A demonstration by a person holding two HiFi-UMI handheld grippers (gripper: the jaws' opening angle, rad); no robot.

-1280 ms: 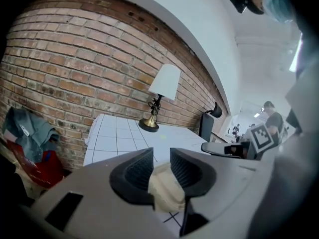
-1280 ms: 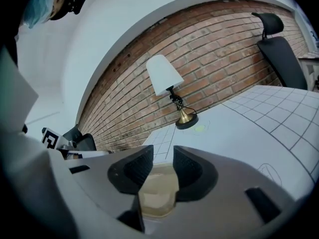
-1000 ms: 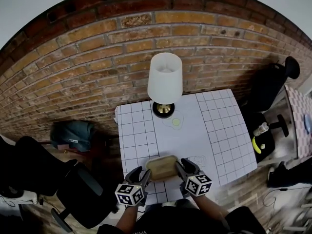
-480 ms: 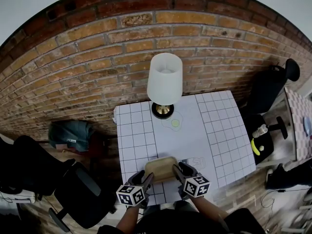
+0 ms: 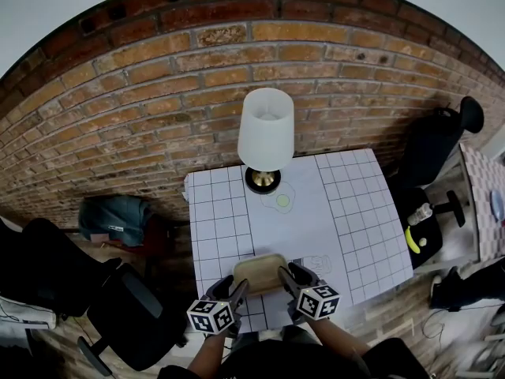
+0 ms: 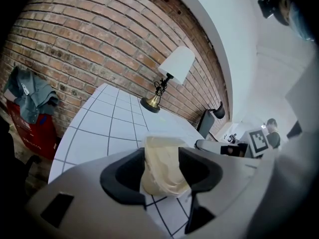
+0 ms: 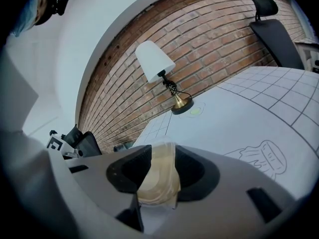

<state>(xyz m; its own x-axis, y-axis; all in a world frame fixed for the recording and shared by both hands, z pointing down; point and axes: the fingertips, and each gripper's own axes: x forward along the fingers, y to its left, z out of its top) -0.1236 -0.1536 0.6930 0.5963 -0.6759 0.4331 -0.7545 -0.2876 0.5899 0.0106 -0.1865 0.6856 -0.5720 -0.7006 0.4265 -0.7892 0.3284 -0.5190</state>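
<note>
A shallow tan tray (image 5: 261, 273) hangs over the near edge of the white gridded table (image 5: 355, 219). My left gripper (image 5: 234, 288) is shut on the tray's left rim (image 6: 160, 164). My right gripper (image 5: 289, 275) is shut on its right rim (image 7: 158, 178). Both marker cubes sit just below the tray in the head view. At the back of the table stands a lamp (image 5: 266, 133) with a white shade and brass base, seen also as the lamp (image 6: 168, 76) in the left gripper view and the lamp (image 7: 162, 71) in the right gripper view. A small yellow-green dot (image 5: 283, 200) lies in front of its base.
A brick wall (image 5: 158, 93) backs the table. Black office chairs stand at the left (image 5: 118, 306) and right (image 5: 442, 133). A grey-green cloth over a red bag (image 5: 114, 215) lies on the floor left of the table. A line drawing (image 7: 261, 156) is printed on the table near the tray.
Both grippers have tilted, and the tray between them has shifted a little toward the table's near edge. The lamp and table stand as before.
</note>
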